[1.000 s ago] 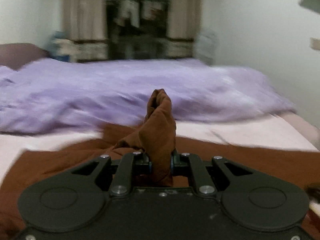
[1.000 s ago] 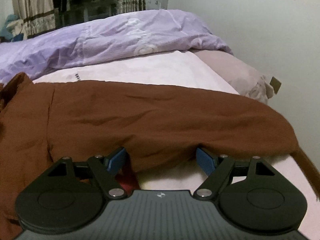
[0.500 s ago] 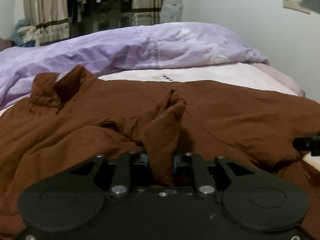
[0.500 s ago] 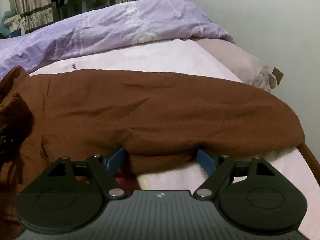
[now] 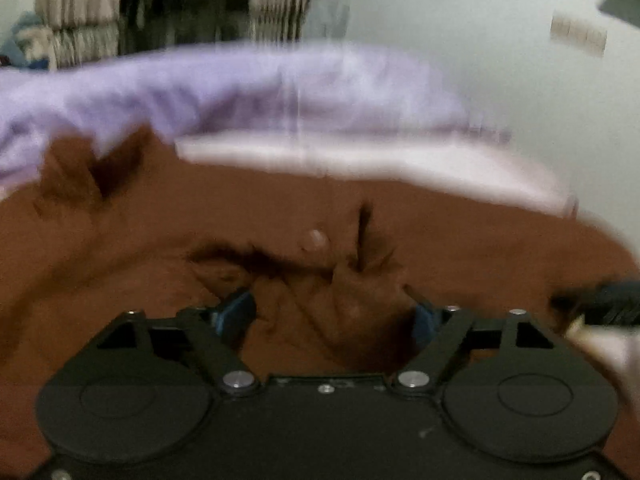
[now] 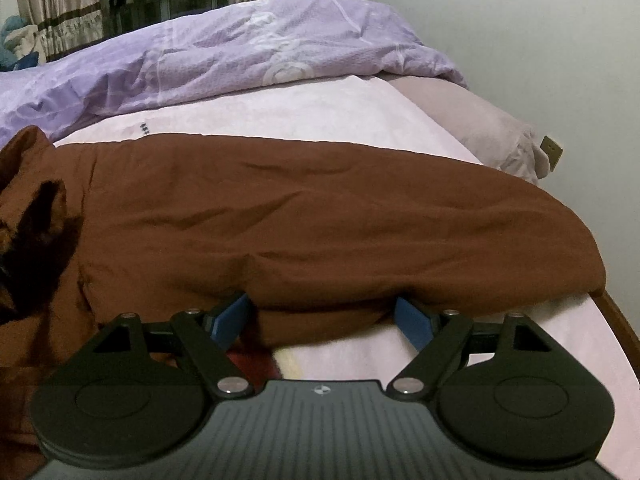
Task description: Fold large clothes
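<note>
On the bed (image 6: 360, 108), brown shirt (image 6: 320, 208) half folded; left hand-held gripper (image 5: 334, 312) and right hand-held gripper (image 6: 326, 316) both spread, holding nothing.

Right gripper (image 6: 325, 318) gapes wide at brown garment's (image 6: 320, 216) edge.

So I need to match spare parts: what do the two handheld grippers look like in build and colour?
Both look alike: the left gripper and right gripper have matte black bodies, two round black discs, angled black linkage arms with silver screws, and blue finger pads. The right one's housing is ribbed with a small emblem. No cables or sleeves show.
</note>
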Demonstrator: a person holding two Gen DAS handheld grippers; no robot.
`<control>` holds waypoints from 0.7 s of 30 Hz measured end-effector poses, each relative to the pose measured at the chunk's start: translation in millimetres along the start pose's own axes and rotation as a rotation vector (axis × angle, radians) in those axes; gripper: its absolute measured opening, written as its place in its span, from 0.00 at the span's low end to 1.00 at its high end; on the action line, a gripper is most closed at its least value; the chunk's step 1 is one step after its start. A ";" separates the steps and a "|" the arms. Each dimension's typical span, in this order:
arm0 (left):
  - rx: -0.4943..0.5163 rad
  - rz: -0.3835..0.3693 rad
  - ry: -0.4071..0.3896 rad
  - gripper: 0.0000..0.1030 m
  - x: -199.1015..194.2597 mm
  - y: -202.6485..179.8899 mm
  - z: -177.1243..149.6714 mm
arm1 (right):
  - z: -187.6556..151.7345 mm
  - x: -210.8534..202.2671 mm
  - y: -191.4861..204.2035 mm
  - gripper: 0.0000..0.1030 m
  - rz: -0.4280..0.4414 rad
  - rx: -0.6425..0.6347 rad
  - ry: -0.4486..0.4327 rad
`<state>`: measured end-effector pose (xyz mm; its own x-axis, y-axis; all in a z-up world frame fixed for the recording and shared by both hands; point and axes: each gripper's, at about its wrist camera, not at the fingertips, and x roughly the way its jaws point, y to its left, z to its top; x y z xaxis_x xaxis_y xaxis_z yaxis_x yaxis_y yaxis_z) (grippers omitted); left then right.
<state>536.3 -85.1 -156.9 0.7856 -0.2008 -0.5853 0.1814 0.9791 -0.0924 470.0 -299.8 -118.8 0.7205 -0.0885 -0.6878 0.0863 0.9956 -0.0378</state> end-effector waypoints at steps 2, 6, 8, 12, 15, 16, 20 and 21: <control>0.122 0.051 -0.010 0.89 6.8 -17.9 -3.8 | 0.3 0.7 0.1 0.93 -0.004 -0.008 -0.001; 0.201 0.040 -0.054 0.92 -2.9 -30.2 -4.9 | 2.3 0.2 -0.3 0.93 -0.003 -0.003 0.005; 0.161 0.046 -0.040 0.92 -18.3 -22.2 -2.7 | 4.8 -1.5 -1.5 0.93 0.002 -0.019 0.018; 0.076 -0.008 -0.109 0.96 -76.1 7.9 12.4 | 8.8 -17.6 -35.1 0.93 -0.040 0.054 -0.034; 0.101 0.009 -0.190 1.00 -128.8 33.4 11.7 | 6.5 -16.6 -86.3 0.94 -0.072 0.237 -0.037; 0.118 0.023 -0.205 1.00 -143.0 42.6 8.6 | 3.6 -13.9 -106.7 0.94 -0.076 0.318 -0.030; 0.110 0.114 -0.212 1.00 -189.8 85.2 -7.4 | -16.9 -2.4 -191.8 0.93 -0.059 0.690 -0.025; 0.096 0.133 -0.204 1.00 -196.7 97.5 -11.2 | -22.0 -0.9 -207.7 0.93 -0.041 0.778 -0.029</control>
<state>392.8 50.2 -59.8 0.9077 -0.0827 -0.4114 0.1161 0.9916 0.0567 436.3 -505.7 -126.2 0.7231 -0.1367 -0.6771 0.5636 0.6835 0.4639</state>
